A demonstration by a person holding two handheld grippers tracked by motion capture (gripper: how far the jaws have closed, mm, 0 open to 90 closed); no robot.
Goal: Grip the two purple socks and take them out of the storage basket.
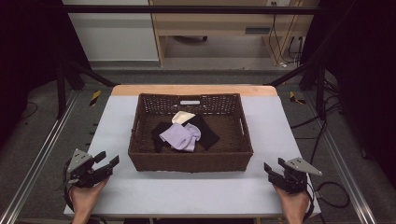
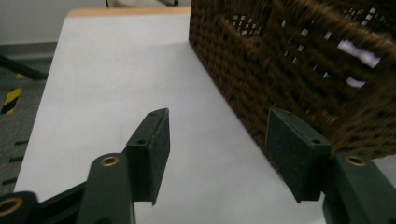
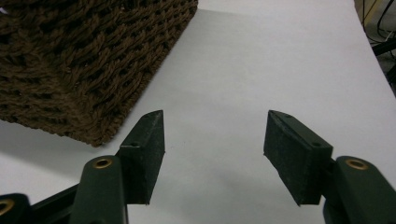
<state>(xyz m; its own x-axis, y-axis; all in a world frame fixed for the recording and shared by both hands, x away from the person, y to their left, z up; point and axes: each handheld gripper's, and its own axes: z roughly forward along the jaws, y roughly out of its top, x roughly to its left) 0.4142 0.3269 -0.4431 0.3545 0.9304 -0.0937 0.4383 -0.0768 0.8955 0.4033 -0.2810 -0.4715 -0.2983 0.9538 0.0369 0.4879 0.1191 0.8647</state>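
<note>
A pale grey tabletop [image 1: 196, 191] with a wooden strip along its far edge sits in the middle of the high view. A dark brown woven basket [image 1: 190, 161] stands on it, slightly toward the far side and centred left to right. Inside the basket lies a small heap of cloth items: a lilac piece [image 1: 180, 136] on top, black pieces [image 1: 205, 130] spread under and beside it, and a cream piece [image 1: 182, 116] behind them toward the far wall.

The left tool [image 1: 106, 163] is held in a hand [image 1: 84, 198] at the near left corner of the tabletop, just beside the basket's near left corner. Its jaws are spread apart with nothing between them. In the left gripper view, its two black jaws rise from the bottom with bare tabletop between them, and the basket's woven wall [image 2: 299, 70] runs along the right, close to the right jaw.

The right tool [image 1: 274, 169] is held in the other hand [image 1: 292, 205] at the near right corner of the tabletop, near the basket's near right corner but apart from it. Its jaws are also spread, gripping nothing. In the right gripper view, the basket's corner [image 3: 88, 70] sits at the upper left and bare tabletop lies between the jaws.

Beyond the tabletop are a grey floor [image 1: 205, 74], black frame bars and some cables.
</note>
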